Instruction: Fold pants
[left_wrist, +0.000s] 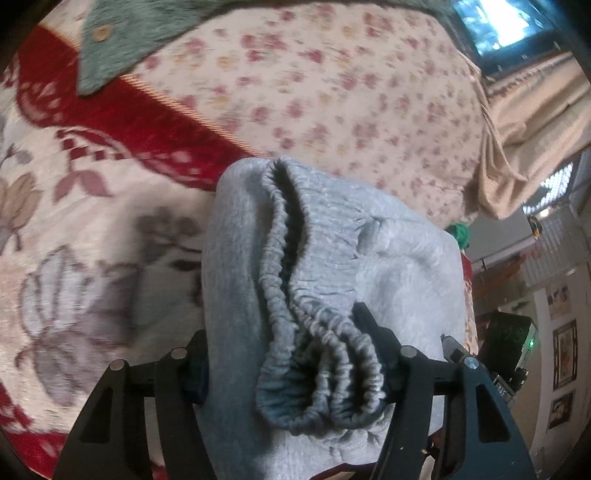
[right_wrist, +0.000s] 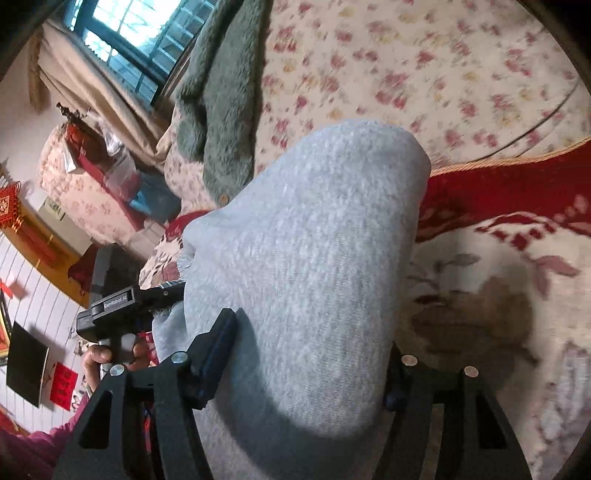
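Left wrist view: the light grey fleecy knit pants fill the centre, bunched and doubled over. The gathered elastic waistband runs in a crinkled ridge from the top of the bundle down to the left gripper, where it folds into several loops. Both black jaws are clamped on the fabric, one at each side of the waistband stack. The pants hang off the gripper above a cream bedspread with a red border and leaf pattern. Beyond it lie a pale floral sheet and a grey-green plush garment with a button. The background is motion-blurred.

Right wrist view: the right gripper is gripping a thick folded mass of the same pants, smooth fleecy side up, jaws pressed in from both sides. The bundle is raised over the same bedspread. At left, a person's hand holds the left gripper's body, which meets the edge of the pants.

No containers with readable contents.
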